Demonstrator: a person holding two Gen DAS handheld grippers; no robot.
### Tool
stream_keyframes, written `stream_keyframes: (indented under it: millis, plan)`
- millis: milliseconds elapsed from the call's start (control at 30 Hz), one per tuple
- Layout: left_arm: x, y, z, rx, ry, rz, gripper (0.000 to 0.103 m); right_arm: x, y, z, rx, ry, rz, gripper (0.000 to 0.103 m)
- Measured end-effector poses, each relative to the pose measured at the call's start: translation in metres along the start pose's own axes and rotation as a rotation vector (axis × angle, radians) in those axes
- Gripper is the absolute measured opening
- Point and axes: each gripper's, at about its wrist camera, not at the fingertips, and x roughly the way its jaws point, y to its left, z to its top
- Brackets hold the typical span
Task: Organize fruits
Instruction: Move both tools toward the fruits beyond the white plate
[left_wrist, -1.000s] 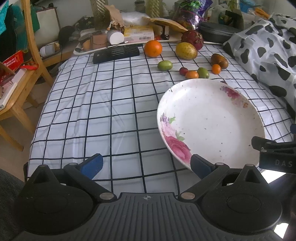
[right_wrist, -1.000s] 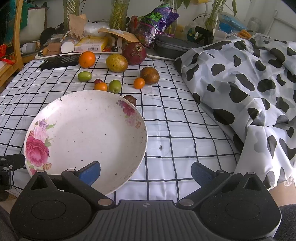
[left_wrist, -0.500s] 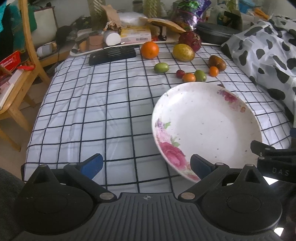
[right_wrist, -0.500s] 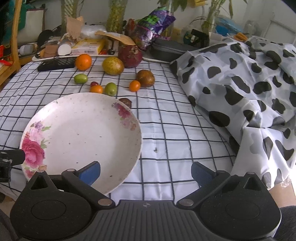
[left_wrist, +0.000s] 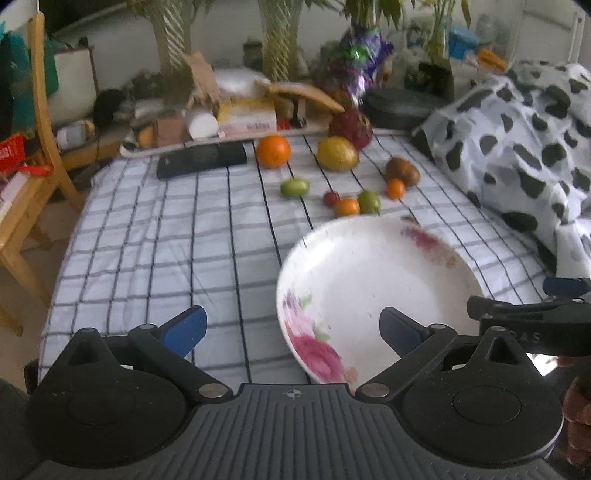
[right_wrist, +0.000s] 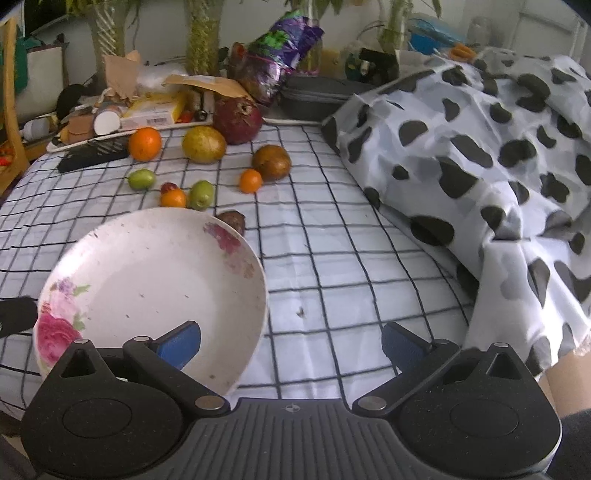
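Nothing sorted yet, by the look of it. Plate (right_wrist: 147, 280) empty, w/ floral print, sitting near the front edge of the bed (right_wrist: 332, 258) on the checked sheet. All fruit well back of it, toward the far edge: orange (right_wrist: 144, 143), yellow-green round fruit (right_wrist: 204, 144), dark red pomegranate-like fruit (right_wrist: 238, 120), brown fruit (right_wrist: 271, 162), two small orange ones (right_wrist: 250, 180) (right_wrist: 173, 198), two small green ones (right_wrist: 140, 179) (right_wrist: 201, 194), tiny red one (right_wrist: 168, 187) half hidden. One dark fruit (right_wrist: 232, 220) just behind the plate's far rim; touching or not, can't tell.

Left tongs (left_wrist: 291, 328) spread wide, holding nothing, right blue pad over the plate's near rim in view. Right tongs (right_wrist: 291, 345) also spread wide, empty, left pad over the plate's near-right rim. Left wrist view blurred.

Left to do, prob.: every piece into the plate.

Around: cow-print blanket (right_wrist: 480, 155) heaped along the right edge, close to the brown fruit. Black flat object (left_wrist: 201, 160) at far left of the fruit row. Cluttered tray w/ boxes (right_wrist: 155, 109) and purple bag (right_wrist: 284, 48) past the far edge. Wooden chair (left_wrist: 33, 155) off the left edge. Path from tongs to fruit crosses over the plate; otherwise open.
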Motion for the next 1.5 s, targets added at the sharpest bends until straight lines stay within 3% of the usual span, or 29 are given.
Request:
stream_keyframes:
  millis: [233,467,733,1100,1500]
  plan:
    - [0.010,0.002,0.011,0.068,-0.061,0.038,0.102,-0.003,0.007,0.009,-0.019,-0.063,-0.002,0.103]
    - [0.029,0.016,0.025,0.057,-0.050,0.021,0.102,0.003,0.011,0.021,-0.050,-0.120,-0.029,0.103]
    - [0.047,0.028,0.038,0.010,-0.013,0.008,0.102,0.021,0.012,0.035,-0.040,-0.069,-0.011,0.103]
    - [0.065,0.034,0.058,0.009,-0.002,0.011,0.102,0.042,0.012,0.048,-0.008,0.006,0.022,0.103]
    - [0.082,0.030,0.073,0.041,0.005,0.005,0.102,0.057,0.012,0.064,-0.007,0.028,0.052,0.103]
